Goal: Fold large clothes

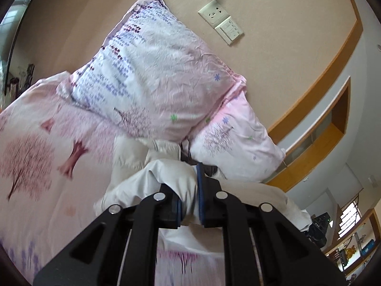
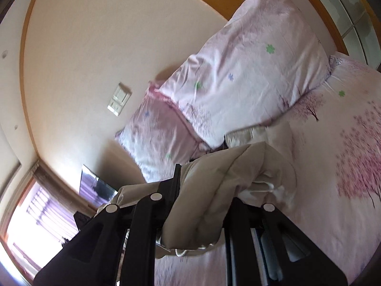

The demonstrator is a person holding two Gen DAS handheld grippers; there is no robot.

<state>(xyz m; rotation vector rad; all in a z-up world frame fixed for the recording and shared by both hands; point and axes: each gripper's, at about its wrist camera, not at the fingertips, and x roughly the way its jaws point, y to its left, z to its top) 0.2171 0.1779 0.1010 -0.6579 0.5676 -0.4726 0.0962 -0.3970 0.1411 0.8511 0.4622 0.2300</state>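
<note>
A cream-white garment [image 1: 166,178] hangs bunched over the pink bed. My left gripper [image 1: 189,205] is shut on a fold of it, the cloth squeezed between the blue pads [image 1: 200,190]. In the right wrist view the same garment [image 2: 214,190] drapes over the jaws and hides the right finger. My right gripper [image 2: 202,190] is shut on that thick fold, its left finger [image 2: 175,186] pressed against the cloth. Part of the garment still trails on the bed toward the pillows.
The bed [image 1: 35,155] has a pink sheet printed with trees. Two pink pillows [image 1: 154,71] [image 2: 250,71] lean on the beige wall behind it. A wall socket and switch [image 1: 220,21] sit above them. Shelves [image 1: 352,245] stand at the right, a window [image 2: 35,214] at the lower left.
</note>
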